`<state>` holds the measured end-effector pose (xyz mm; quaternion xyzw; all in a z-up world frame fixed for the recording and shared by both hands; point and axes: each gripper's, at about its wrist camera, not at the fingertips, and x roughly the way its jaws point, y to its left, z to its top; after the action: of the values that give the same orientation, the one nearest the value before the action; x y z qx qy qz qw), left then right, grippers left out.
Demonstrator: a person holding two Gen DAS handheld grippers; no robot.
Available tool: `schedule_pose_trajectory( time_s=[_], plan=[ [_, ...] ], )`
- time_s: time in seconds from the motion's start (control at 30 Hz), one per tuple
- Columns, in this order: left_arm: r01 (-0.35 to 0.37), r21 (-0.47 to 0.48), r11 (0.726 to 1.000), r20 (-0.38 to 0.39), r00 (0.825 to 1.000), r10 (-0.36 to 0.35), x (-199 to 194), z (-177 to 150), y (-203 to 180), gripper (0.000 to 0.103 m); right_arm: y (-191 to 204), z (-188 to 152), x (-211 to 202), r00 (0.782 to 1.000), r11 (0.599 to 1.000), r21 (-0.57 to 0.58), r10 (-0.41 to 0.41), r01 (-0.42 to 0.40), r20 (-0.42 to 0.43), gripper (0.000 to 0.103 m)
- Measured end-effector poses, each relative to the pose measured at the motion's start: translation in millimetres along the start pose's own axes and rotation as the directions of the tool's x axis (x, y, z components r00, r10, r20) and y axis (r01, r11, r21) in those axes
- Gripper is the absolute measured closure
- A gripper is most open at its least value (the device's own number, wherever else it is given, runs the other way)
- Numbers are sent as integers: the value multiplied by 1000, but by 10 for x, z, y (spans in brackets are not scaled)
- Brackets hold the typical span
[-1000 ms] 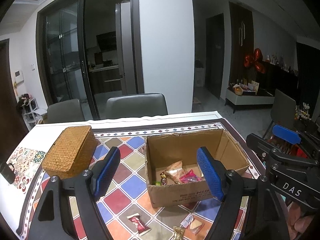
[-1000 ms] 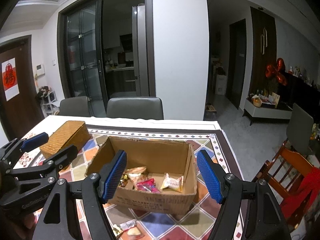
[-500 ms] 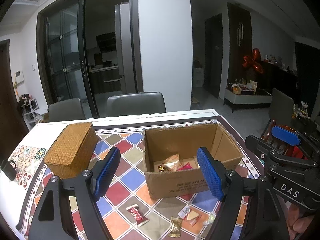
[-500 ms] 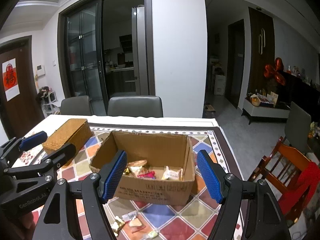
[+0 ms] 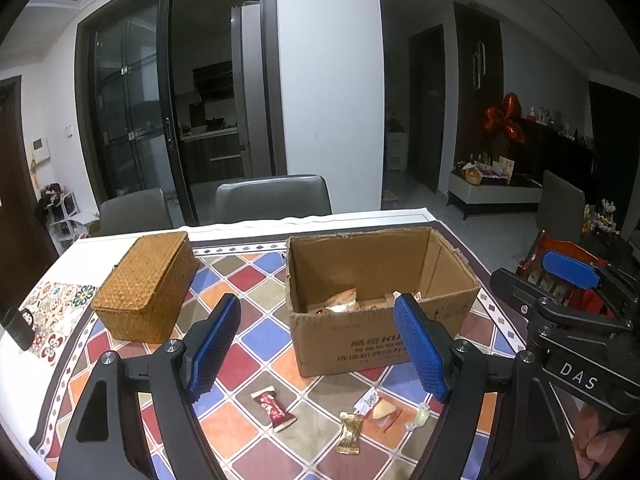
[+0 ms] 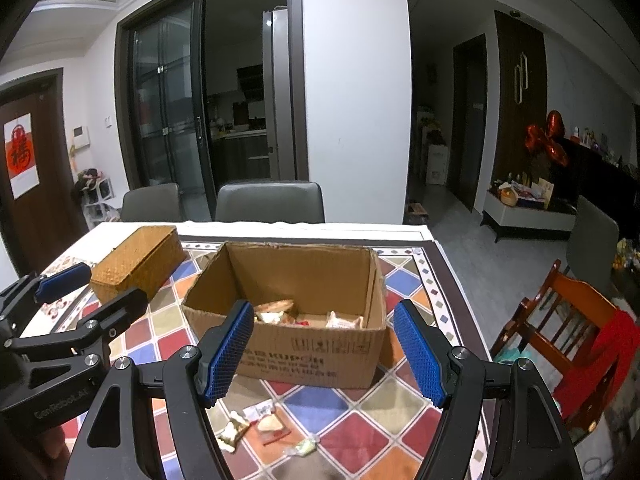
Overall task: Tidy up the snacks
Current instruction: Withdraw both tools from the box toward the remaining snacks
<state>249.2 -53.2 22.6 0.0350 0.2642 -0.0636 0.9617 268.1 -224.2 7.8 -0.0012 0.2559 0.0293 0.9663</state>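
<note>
An open cardboard box (image 5: 380,344) stands on the checkered tablecloth and holds several wrapped snacks (image 5: 340,302). It also shows in the right wrist view (image 6: 304,360). Loose snacks lie in front of it: a red packet (image 5: 274,402), a gold packet (image 5: 349,432), a clear-wrapped piece (image 5: 382,408) and a small pale candy (image 5: 418,420). My left gripper (image 5: 316,352) is open and empty, above the table just before the box. My right gripper (image 6: 324,352) is open and empty, above the loose snacks (image 6: 256,424).
A closed woven wicker box (image 5: 148,284) sits at the left of the table. Two grey chairs (image 5: 272,198) stand behind the far edge. A wooden chair (image 6: 568,332) with red cloth stands to the right. The tablecloth (image 5: 248,340) covers the table.
Both grippers have pulled back from the box, so it looks smaller and farther. More loose snacks on the cloth in front of it have come into view.
</note>
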Motion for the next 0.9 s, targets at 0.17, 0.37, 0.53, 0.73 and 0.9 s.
schedule_pose_trajectory(
  time_s=[0.17,0.37,0.53,0.73,0.9],
  plan=[
    [-4,-3,1000,-12,1000,4,-14,-84,-6,24,31,-130,-30,1000,1000,-5,1,-1,-14,30],
    [-6,-3,1000,-34,999,6,21,-212,-7,24,47,-260,-51,1000,1000,-6,-3,3,-26,30],
    [-1,-10,1000,-53,999,1,63,-353,-2,24,40,-338,-21,999,1000,-2,-6,5,-36,30],
    [5,-10,1000,-70,998,-6,92,-519,-17,24,32,-476,7,999,1000,-7,-6,5,-53,30],
    [9,-5,1000,-73,997,-10,104,-625,-35,24,26,-568,18,998,1000,-9,-4,3,-58,30]
  ],
)
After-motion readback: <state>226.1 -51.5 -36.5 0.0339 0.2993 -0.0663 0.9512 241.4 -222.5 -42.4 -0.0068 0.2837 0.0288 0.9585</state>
